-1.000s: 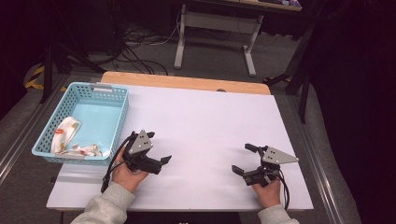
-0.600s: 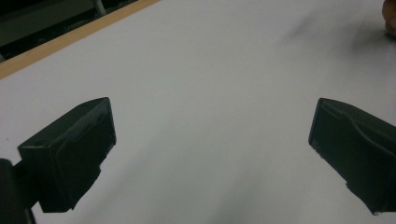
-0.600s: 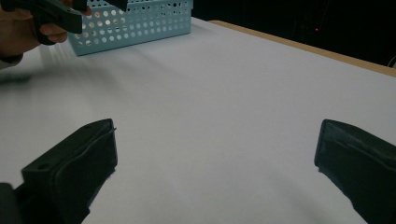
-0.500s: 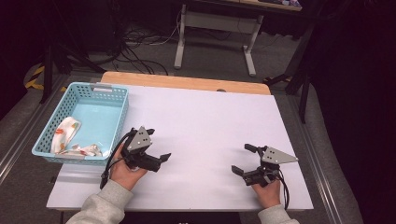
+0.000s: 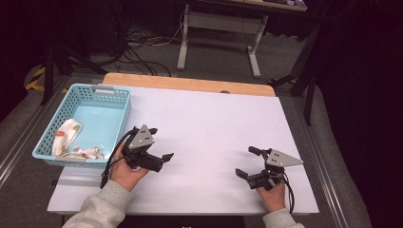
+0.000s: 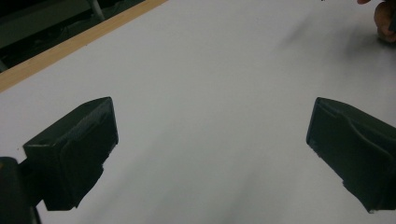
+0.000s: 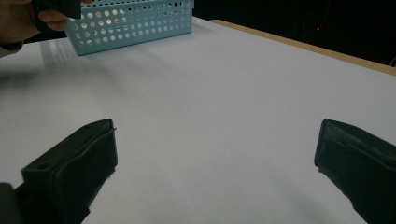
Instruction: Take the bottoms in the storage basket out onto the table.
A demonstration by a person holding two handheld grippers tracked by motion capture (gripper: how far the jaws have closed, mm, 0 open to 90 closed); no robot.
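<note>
High view: the person's left gripper (image 5: 159,159) rests low over the white table top (image 5: 209,128), just beside the near right corner of the light blue perforated basket (image 5: 85,95). Its jaws stand spread and hold nothing. The basket sits at the table's left edge and contains a crumpled patterned cloth (image 5: 66,135) against its near left wall; that cloth is the nearest thing to work on, and the left gripper appears stationed by the basket for that reason. The right gripper (image 5: 248,162) lies well apart at the near right of the table, jaws likewise spread and empty, seemingly parked out of the way.

Left gripper view: the two black jaws stand wide apart over bare white surface, the wooden table edge (image 6: 70,44) beyond. Part of the other hand (image 6: 385,21) shows at top right.

Right gripper view: jaws again parted, nothing between them. The basket (image 7: 135,21) stands far off, with the other hand (image 7: 23,21) before it.
</note>
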